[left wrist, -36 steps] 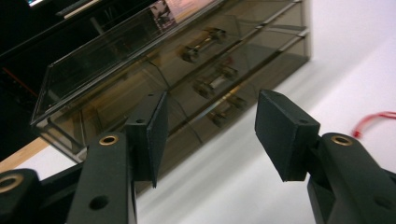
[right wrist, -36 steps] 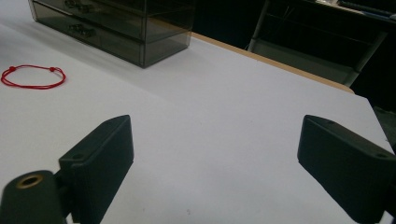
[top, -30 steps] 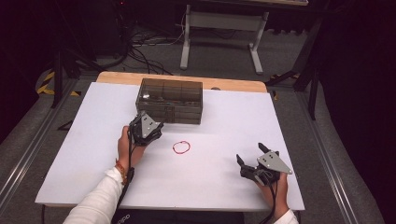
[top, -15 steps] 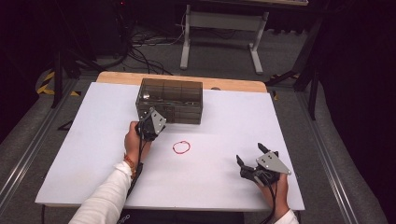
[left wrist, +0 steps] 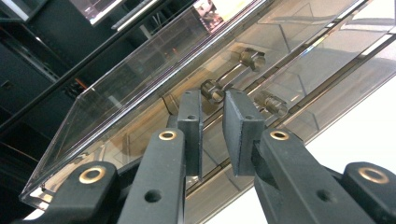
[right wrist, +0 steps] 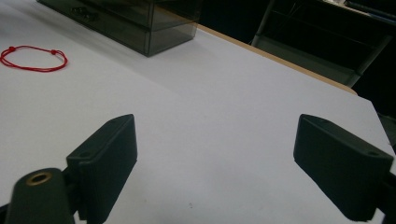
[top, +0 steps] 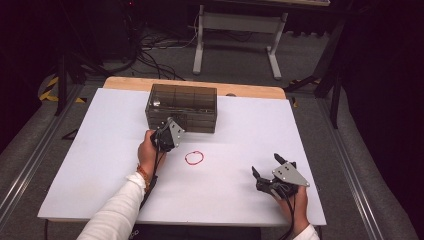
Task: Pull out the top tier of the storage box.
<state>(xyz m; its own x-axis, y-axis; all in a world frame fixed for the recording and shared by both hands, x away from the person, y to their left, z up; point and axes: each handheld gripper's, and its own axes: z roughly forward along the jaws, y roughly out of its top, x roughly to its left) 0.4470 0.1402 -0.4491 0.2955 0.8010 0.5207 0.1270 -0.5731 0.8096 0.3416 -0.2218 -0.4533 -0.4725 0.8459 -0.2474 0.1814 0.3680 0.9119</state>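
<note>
A smoky clear drawer box (top: 182,107) stands at the back middle of the white table (top: 100,150). My left gripper (top: 162,131) is against its front left. In the left gripper view (left wrist: 212,112) its jaws have just been closing, and the pads (left wrist: 191,126) now sit either side of a small metal drawer knob (left wrist: 212,90) at their tips, touching it. A red string bracelet (top: 194,158) lies flat in front of the box, right of my left hand. My right gripper (top: 266,165) rests near the front right, open and empty (right wrist: 217,135), with the bracelet (right wrist: 33,58) far to its left.
Two more knobs (left wrist: 252,58) show on the box front (left wrist: 140,79). A wooden strip (top: 250,91) runs along the table's far edge. Beyond it are cables (top: 150,50) and a metal stand (top: 235,35) on the floor. Bare tabletop lies between the hands.
My left gripper has moved right and forward up to the box front, and its jaws have narrowed. The right gripper and the bracelet have stayed where they were.
</note>
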